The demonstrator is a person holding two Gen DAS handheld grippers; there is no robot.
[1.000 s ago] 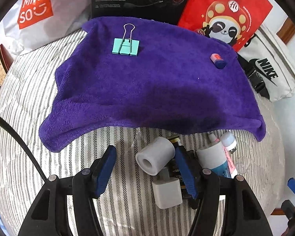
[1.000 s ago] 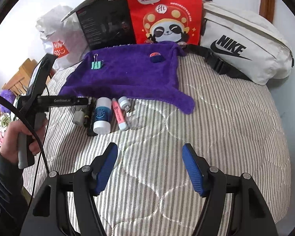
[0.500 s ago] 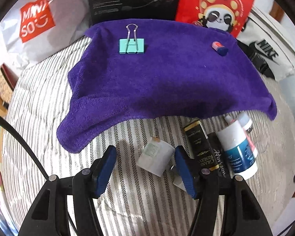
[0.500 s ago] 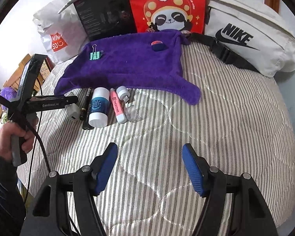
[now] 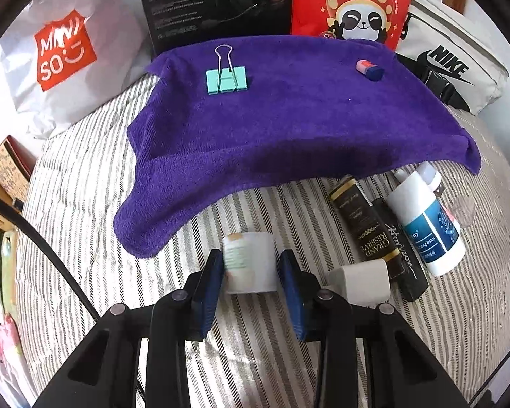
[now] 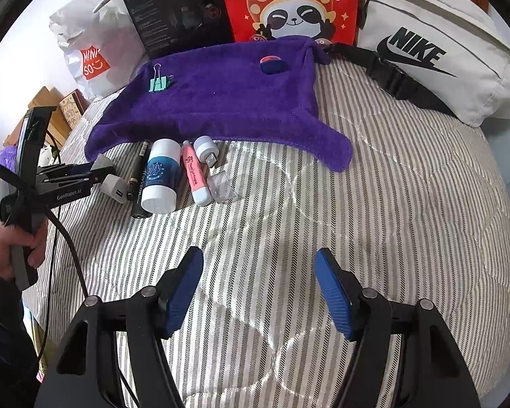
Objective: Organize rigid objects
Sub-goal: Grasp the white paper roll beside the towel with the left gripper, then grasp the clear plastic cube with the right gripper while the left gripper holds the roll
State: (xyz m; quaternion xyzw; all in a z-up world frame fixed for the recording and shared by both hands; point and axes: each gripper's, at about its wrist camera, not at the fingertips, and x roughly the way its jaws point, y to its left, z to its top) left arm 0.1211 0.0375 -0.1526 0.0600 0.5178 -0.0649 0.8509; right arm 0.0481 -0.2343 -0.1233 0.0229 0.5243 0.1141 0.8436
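Gripping a white roll (image 5: 251, 261), the left gripper (image 5: 251, 273) jaws are closed; right gripper (image 6: 259, 292) jaws gape, holding nothing.

Both wrist views face the purple towel (image 5: 289, 119), left nearer.

Bed: we see a grey-and-white striped quilted mattress (image 6: 408, 204).
Cloth: we find a purple terry towel (image 6: 221, 108) spread on it.
Near row: we count a white charger cube (image 5: 360, 280), black tubes (image 5: 377, 234), a white-and-blue bottle (image 6: 161, 176) and a pink tube (image 6: 195, 175).
Rear: we note a white Nike bag (image 6: 435, 54).
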